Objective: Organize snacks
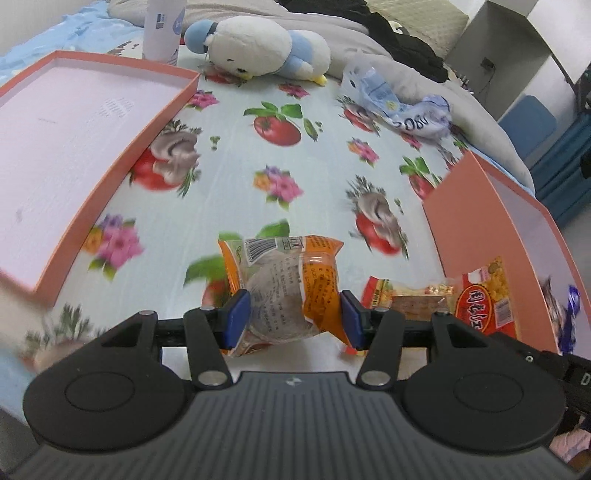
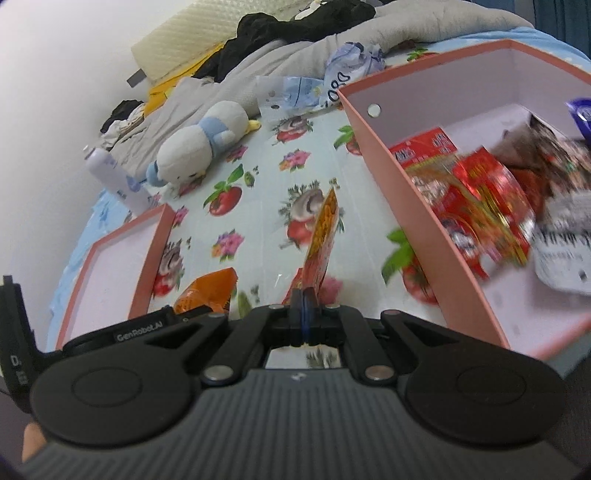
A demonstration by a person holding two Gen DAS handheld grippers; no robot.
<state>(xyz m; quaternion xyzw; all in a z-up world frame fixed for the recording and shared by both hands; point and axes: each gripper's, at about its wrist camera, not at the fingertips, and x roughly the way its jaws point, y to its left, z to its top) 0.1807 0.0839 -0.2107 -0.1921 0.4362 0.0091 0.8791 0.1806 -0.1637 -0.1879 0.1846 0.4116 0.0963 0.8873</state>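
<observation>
My left gripper [image 1: 293,319] is shut on an orange snack packet [image 1: 284,284], held just above the floral tablecloth [image 1: 236,155]; the packet also shows in the right wrist view [image 2: 207,291]. My right gripper [image 2: 303,310] is shut on a thin red and yellow snack packet [image 2: 323,236], which stands edge-on above the cloth; it shows in the left wrist view [image 1: 443,295] too. A pink box [image 2: 417,206] at the right holds several red and dark snack packets [image 2: 480,206]. An empty pink box lid [image 1: 74,155] lies at the left.
A white and blue plush toy [image 1: 258,48] lies at the far edge of the cloth. A white bottle [image 1: 162,29] stands behind the lid. Crumpled blue and white wrappers [image 1: 399,103] lie at the back right. Grey bedding and dark clothes lie beyond.
</observation>
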